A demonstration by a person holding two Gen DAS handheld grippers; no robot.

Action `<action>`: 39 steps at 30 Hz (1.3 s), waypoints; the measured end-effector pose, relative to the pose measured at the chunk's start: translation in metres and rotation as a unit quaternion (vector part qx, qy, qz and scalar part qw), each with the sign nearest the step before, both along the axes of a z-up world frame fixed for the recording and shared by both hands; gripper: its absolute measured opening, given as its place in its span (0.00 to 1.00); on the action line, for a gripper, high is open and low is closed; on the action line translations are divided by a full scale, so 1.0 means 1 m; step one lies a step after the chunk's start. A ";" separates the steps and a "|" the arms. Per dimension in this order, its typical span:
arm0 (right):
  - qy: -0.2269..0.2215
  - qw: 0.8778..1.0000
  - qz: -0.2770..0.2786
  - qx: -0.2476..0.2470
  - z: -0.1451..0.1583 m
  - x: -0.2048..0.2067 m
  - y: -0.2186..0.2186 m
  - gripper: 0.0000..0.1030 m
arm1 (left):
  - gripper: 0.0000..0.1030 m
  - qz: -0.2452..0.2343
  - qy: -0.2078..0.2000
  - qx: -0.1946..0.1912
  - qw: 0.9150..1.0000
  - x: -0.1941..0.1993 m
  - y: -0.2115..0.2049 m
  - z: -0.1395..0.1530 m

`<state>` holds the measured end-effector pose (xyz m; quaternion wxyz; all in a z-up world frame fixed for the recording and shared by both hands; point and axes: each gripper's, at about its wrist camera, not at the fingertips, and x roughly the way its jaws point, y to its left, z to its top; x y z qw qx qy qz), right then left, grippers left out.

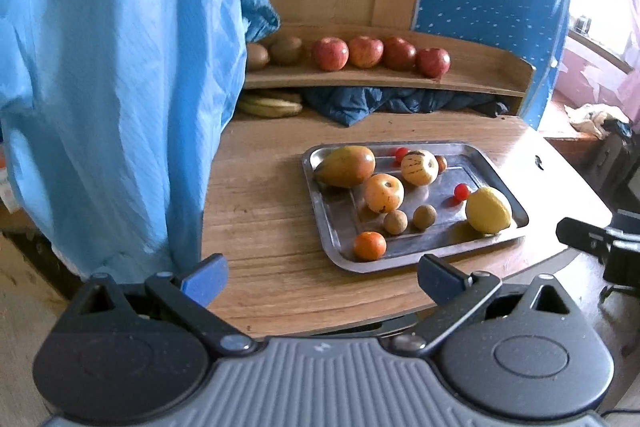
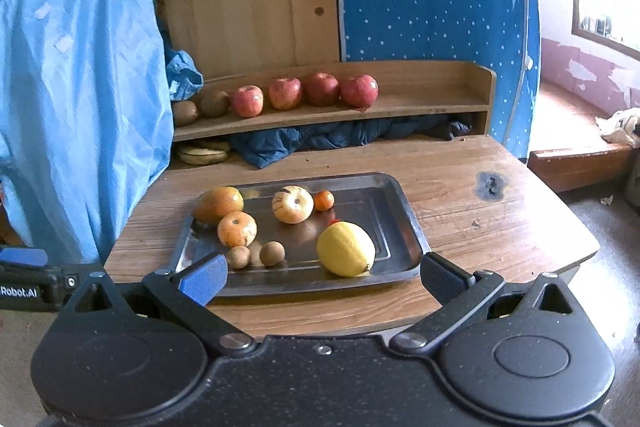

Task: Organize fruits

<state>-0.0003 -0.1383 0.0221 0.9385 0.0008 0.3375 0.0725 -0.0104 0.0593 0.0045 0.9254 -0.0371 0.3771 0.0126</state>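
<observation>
Both claws are hovering at the near edge of the wooden table [image 2: 460,187], and neither one is holding anything. The left gripper [image 1: 322,277] is sitting with its fingers spread wide apart, and the metal tray [image 1: 496,167] is lying just ahead of it, a little to the right of its centre line. The right gripper [image 2: 322,273] is likewise gaping open, with the tray's near rim [image 2: 412,227] lying right between and just beyond its fingertips. Closest to the right claw, the lemon [image 2: 346,248] is resting on the tray just ahead, with two small brown round fruits [image 2: 256,255] sitting nearer the blue left finger [image 2: 204,277]. Further ahead of it, an orange persimmon-like fruit [image 2: 237,229], a mango [image 2: 219,203] and a striped pale fruit [image 2: 293,203] are lying deeper in the tray. From the left claw's view, a small tangerine [image 1: 370,245] is sitting nearest on the tray, and red cherry tomatoes [image 1: 462,191] are showing beyond it. Far ahead of both claws, four red apples [image 2: 306,91] are lining up on the wooden shelf [image 2: 440,103], with kiwis [image 2: 215,103] to their left and bananas [image 2: 202,153] lying underneath. A blue sheet [image 1: 120,87] is hanging off to the left.
</observation>
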 end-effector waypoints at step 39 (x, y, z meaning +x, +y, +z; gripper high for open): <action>0.028 0.998 0.061 -0.001 -0.007 -0.016 -0.044 0.99 | 1.00 0.030 -0.020 0.032 0.999 -0.033 -0.052 -0.002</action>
